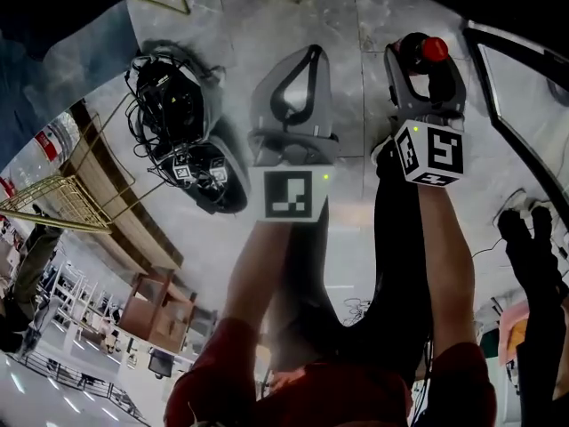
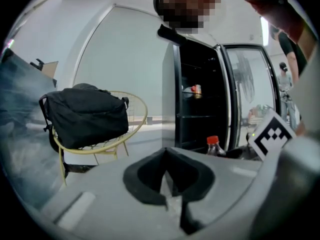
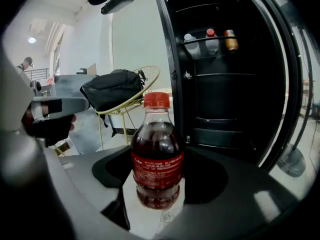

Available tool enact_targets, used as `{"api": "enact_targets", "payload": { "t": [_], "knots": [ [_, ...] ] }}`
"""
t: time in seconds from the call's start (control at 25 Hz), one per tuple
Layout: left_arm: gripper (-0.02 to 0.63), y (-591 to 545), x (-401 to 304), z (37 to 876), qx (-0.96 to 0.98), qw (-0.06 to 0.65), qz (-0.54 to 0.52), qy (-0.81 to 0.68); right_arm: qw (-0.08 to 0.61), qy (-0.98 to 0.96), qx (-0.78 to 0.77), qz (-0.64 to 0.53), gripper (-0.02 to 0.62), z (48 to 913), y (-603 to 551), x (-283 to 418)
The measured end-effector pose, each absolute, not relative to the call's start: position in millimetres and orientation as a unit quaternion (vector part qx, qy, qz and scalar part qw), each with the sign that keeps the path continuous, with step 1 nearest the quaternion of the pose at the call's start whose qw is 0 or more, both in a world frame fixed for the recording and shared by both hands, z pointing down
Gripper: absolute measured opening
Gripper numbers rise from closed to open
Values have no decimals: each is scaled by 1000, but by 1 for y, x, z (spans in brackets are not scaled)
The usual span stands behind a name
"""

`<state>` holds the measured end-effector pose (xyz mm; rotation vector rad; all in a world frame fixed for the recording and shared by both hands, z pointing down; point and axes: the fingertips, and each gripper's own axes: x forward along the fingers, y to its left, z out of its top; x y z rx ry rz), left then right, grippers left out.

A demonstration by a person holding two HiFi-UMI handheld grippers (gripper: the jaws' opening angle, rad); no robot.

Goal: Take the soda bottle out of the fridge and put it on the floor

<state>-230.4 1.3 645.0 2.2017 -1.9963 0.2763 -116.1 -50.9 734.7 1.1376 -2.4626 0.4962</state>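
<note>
A soda bottle (image 3: 157,159) of dark cola with a red cap and red label stands upright between the jaws of my right gripper (image 3: 159,204), which is shut on it, just in front of the open black fridge (image 3: 225,84). In the head view the red cap (image 1: 434,50) shows at the right gripper (image 1: 420,56), over the pale floor. My left gripper (image 1: 307,65) hangs beside it to the left, shut with nothing in it (image 2: 169,186). From the left gripper view the bottle's cap (image 2: 213,140) peeks over the gripper body, before the fridge (image 2: 200,99).
Several other bottles (image 3: 210,41) sit on an upper fridge shelf. The glass fridge door (image 1: 516,105) stands open at the right. A black backpack (image 2: 87,115) lies on a yellow wire chair (image 2: 135,134) to the left. Black gear with cables (image 1: 173,105) lies on the floor. A person's legs (image 1: 533,265) stand at the right.
</note>
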Motion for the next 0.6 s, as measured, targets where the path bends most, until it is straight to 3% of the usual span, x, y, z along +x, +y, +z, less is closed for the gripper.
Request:
{"api": "enact_targets", "payload": {
  "t": [0.6],
  "knots": [
    [0, -9, -210, 836, 771, 114, 123, -614, 253, -885, 359, 156, 301, 951, -55, -133]
  ]
}}
